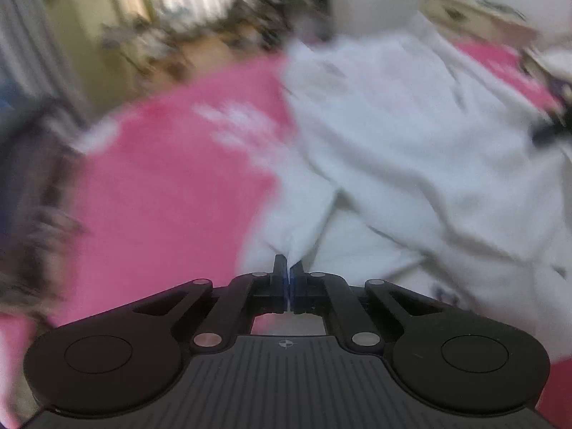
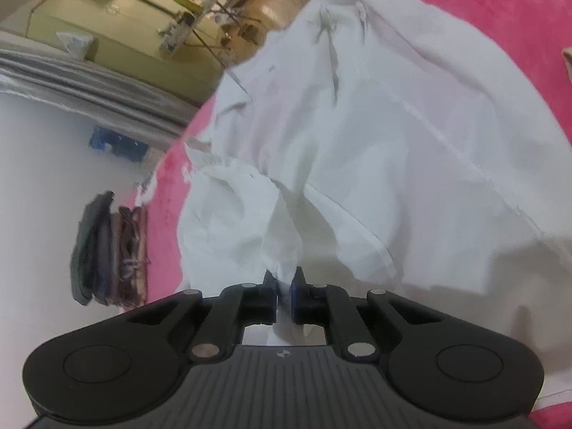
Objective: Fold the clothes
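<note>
Left gripper is clamped tight on a pinch of the white shirt, the cloth rising in a small peak straight out of the blue pads; the whole left view is smeared, so detail is thin; the shirt spreads away from the jaws up and to the right, rumpled, lying across a pink blanket that carries a pale white pattern; a dark shape sits at the far right edge of that view, too blurred to tell what it is; over on the right wrist view things are sharp; right gripper is nipping a fold of the same shirt, a thin strip of white running down between its blue pads with the jaws pressed on it; from there the shirt fans out upward, creased, with a seam line slanting across it and a collar-like edge near the top; the blanket shows beyond it at upper right and along its left side; left of the blanket's edge, a stack of dark folded clothes; behind, a cluttered room with a pale cabinet.
</note>
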Demonstrator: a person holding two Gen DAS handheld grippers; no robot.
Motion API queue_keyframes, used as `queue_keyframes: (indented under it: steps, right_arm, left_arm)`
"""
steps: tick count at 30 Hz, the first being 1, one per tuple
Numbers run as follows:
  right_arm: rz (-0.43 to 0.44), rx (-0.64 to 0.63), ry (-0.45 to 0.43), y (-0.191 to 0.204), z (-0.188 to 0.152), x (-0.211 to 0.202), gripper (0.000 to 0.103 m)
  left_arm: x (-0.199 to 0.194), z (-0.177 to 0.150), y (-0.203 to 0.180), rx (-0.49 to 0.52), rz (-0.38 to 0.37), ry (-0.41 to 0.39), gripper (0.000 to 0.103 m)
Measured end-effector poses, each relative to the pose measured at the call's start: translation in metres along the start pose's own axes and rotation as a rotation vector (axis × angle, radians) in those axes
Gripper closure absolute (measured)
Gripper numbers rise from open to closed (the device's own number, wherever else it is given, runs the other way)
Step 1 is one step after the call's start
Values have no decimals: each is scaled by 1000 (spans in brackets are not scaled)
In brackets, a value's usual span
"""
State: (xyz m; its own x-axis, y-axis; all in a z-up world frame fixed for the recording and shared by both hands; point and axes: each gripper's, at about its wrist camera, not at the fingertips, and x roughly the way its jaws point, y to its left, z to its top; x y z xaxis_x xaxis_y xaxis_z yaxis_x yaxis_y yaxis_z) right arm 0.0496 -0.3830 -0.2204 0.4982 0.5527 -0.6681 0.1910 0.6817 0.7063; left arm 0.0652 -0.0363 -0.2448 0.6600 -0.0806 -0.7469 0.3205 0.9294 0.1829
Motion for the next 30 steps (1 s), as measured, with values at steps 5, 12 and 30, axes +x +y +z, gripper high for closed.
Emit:
queue_keyframes:
  steps: [5,12,30]
  right_arm:
    - [8,4,-10,1,2,5,95]
    - [-5,27,23,-6,-1,12,82]
    - [-132,-733,-35,115,-65,-5,53]
  left_arm:
    - [-11,37,64,-6,350,-113,96]
    - [18,27,92,-143,451,-36,62]
    - [-18,-15,-46,50,-360,-69,47]
